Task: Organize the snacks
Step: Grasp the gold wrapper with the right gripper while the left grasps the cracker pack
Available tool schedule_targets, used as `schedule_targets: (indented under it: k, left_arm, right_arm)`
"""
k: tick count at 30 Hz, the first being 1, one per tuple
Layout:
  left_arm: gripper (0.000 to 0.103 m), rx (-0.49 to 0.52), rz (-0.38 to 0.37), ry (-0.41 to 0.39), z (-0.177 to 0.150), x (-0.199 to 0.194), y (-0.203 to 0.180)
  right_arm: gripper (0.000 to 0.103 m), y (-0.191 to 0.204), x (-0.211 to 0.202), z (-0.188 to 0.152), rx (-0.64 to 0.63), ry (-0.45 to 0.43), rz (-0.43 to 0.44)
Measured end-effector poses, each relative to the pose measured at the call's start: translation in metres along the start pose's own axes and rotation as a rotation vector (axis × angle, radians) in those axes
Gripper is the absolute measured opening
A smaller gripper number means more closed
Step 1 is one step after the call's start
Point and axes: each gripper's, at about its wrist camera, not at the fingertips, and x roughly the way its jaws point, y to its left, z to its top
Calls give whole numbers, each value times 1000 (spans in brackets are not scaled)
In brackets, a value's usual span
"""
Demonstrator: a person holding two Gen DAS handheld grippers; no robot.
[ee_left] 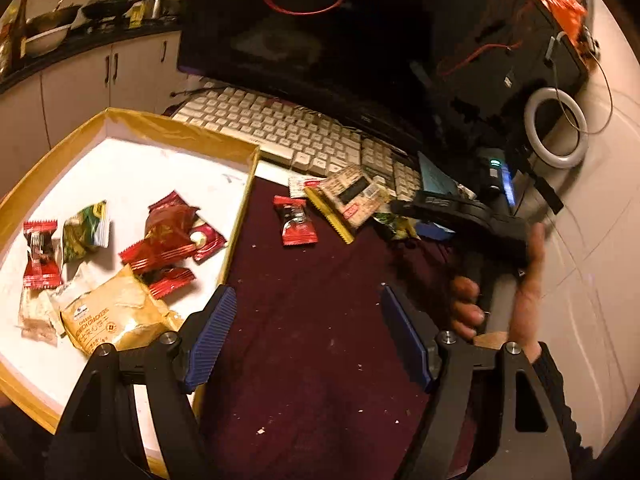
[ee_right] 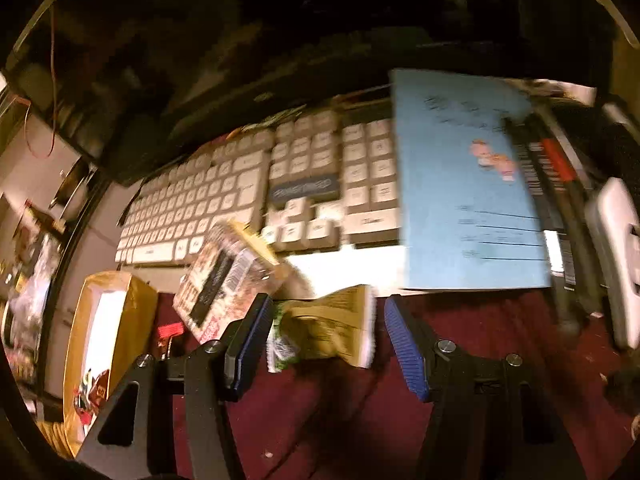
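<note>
On the dark red cloth [ee_left: 312, 300] beside the keyboard [ee_left: 280, 128], several snacks wait loose while others already lie in the gold-edged box [ee_left: 240, 208], which we judge to be the sorting place. Our right gripper [ee_right: 326, 336] stands wide open around a green and tan packet [ee_right: 332, 328], its blue pads either side, seemingly not yet squeezing. Our left gripper [ee_left: 308, 336] hangs open and empty over bare cloth, near a small red packet [ee_left: 294, 220].
</note>
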Motion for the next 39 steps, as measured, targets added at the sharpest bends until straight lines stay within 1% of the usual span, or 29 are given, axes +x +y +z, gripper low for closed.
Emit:
schedule_targets:
  k: [1, 2, 3, 4, 5, 6, 8, 9, 11, 13, 16, 18, 19, 21, 22, 23, 25, 27, 29, 33, 34, 36, 39]
  left_arm:
    - [75, 1, 9, -14, 0, -2, -2]
    - [75, 2, 17, -18, 0, -3, -2]
    - [75, 3, 28, -14, 1, -3, -3]
    - [75, 11, 38, -6, 2, -2, -5]
    - [75, 16, 43, -3, 3, 0, -6]
    - [75, 19, 47, -1, 5, 1, -8]
    - [75, 27, 46, -3, 9, 2, -13]
    - [75, 34, 52, -1, 9, 4, -15]
    - [75, 43, 82, 15, 10, 9, -19]
    - [75, 69, 98, 42, 11, 16, -25]
    - [75, 74, 104, 43, 13, 20, -27]
    - [75, 56, 91, 46, 17, 23, -26]
    - [75, 47, 86, 59, 20, 26, -25]
    - [75, 35, 70, 87, 27, 32, -23]
    - [75, 33, 61, 91, 31, 33, -23]
    - [75, 32, 56, 84, 33, 33, -23]
    - [75, 29, 66, 69, 36, 34, -23]
    - [75, 13, 73, 72, 34, 38, -21]
    - [75, 12, 56, 88, 32, 44, -23]
    - [75, 39, 68, 115, 36, 63, -36]
    - [75, 53, 66, 145, 39, 72, -41]
    - [75, 74, 46, 196, 43, 88, -46]
    - [75, 96, 91, 213, 52, 106, -53]
  right_arm:
    - [61, 0, 5, 0, -3, 12, 8]
    - [57, -1, 9, -1, 5, 14, 11]
    - [53, -5, 11, -3, 27, 6, 9]
    - [52, -7, 10, -5, 37, -10, 10]
    - [50, -6, 8, -7, 36, -7, 13]
    - [50, -7, 7, -9, 32, -2, 25]
    - [50, -4, 6, -11, 14, -1, 15]
    - [52, -5, 6, -11, 9, 0, 12]
    - [54, -3, 6, -11, -2, -2, 10]
    - [55, 5, 7, -14, -48, -11, -16]
    - [54, 12, 9, -16, -79, -18, -47]
    - [39, 19, 10, -18, -113, -15, -79]
    - [38, 20, 11, -19, -108, -13, -86]
    - [28, 27, 10, -22, -120, -7, -109]
    - [25, 30, 10, -24, -123, -1, -110]
    - [24, 31, 9, -24, -116, 4, -100]
    - [24, 27, -3, -25, -92, 20, -34]
    - [24, 21, -21, -27, -91, 12, 22]
    - [24, 11, -41, -33, -108, -30, 29]
    - [24, -18, -62, -40, -69, -57, 40]
    - [24, -24, -65, -43, -52, -69, 34]
    - [25, -40, -69, -47, -17, -66, 17]
    - [25, -66, -70, -53, 53, -52, 60]
